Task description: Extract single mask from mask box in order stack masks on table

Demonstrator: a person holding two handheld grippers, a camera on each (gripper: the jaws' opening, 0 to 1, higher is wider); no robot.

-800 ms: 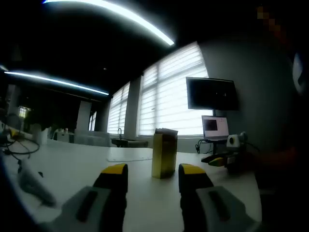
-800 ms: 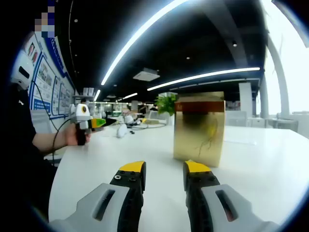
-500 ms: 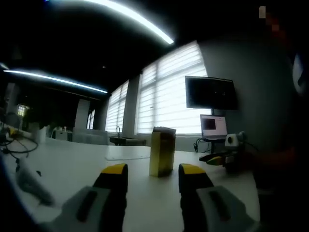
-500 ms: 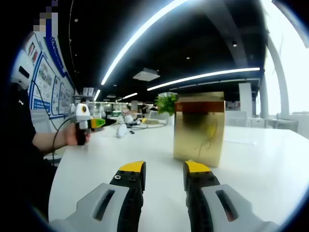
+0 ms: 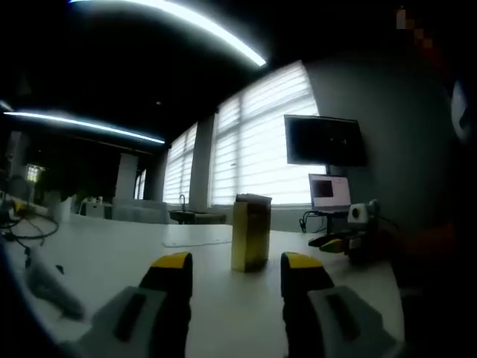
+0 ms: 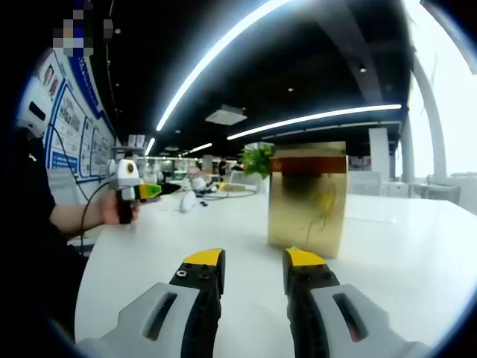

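In the left gripper view, a cable [image 5: 33, 233] lies on the white table [image 5: 112, 253] at far left. The left gripper [image 5: 235, 262] hovers low over the table, jaws parted with nothing between them. Beyond the gap stands the gold box [image 5: 250, 233], upright and well apart from the tips. To its right the right gripper [image 5: 337, 242] shows against a laptop [image 5: 329, 195] and dark monitor [image 5: 325, 142], before bright blinds.

In the right gripper view, a hand [image 6: 113, 209] at left holds the left gripper [image 6: 153, 189]. The right gripper [image 6: 255, 261] has its jaws apart and empty, and the box [image 6: 308, 198] stands near, just past the right tip. A plant [image 6: 256, 159] shows behind it.
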